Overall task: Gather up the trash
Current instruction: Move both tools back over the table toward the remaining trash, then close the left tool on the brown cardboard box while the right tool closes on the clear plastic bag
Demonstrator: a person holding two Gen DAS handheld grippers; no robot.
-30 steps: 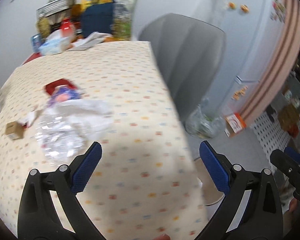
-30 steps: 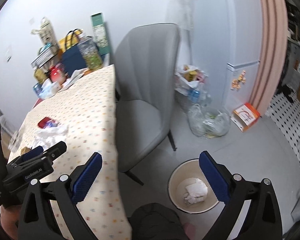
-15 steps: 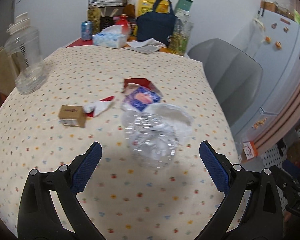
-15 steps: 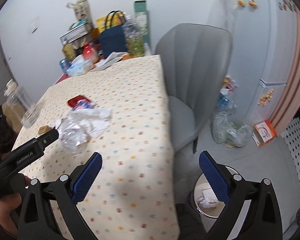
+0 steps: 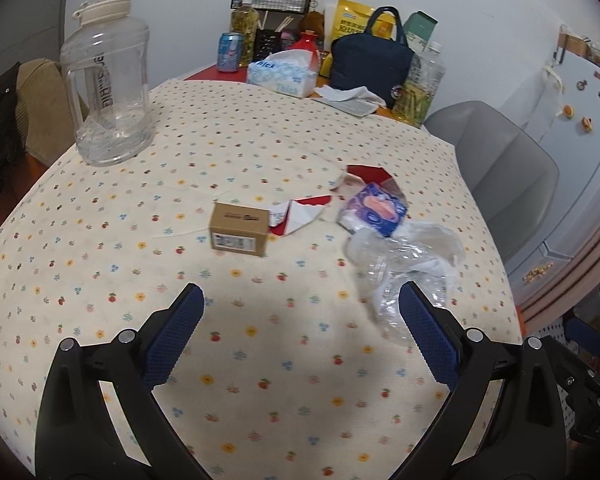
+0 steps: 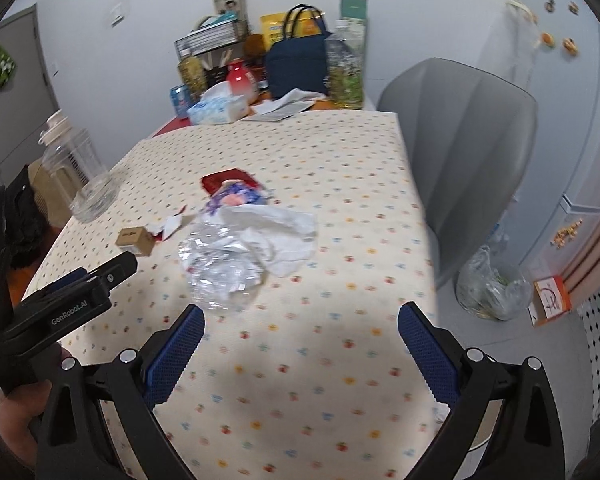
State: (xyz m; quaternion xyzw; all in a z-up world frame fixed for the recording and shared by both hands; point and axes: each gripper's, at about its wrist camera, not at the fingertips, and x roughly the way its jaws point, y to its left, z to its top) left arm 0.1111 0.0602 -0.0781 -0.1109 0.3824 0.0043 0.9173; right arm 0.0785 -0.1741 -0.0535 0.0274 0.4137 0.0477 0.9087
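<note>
Both grippers are held above the table (image 5: 100, 208), jaws spread wide, nothing gripped: left gripper (image 5: 300, 332), right gripper (image 6: 300, 340). Trash is clustered mid-table: crumpled plastic (image 6: 220, 264) nearest, tissue (image 6: 284, 236) against it, a blue wrapper (image 5: 374, 210), red paper (image 5: 300, 216), a small box (image 5: 239, 229) further left.

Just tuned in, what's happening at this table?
A person holds both grippers open above the table, gripping nothing. The left gripper faces the small cardboard box and red wrapper; the right gripper faces the crumpled clear plastic and white paper. All trash lies on the tablecloth.
</note>
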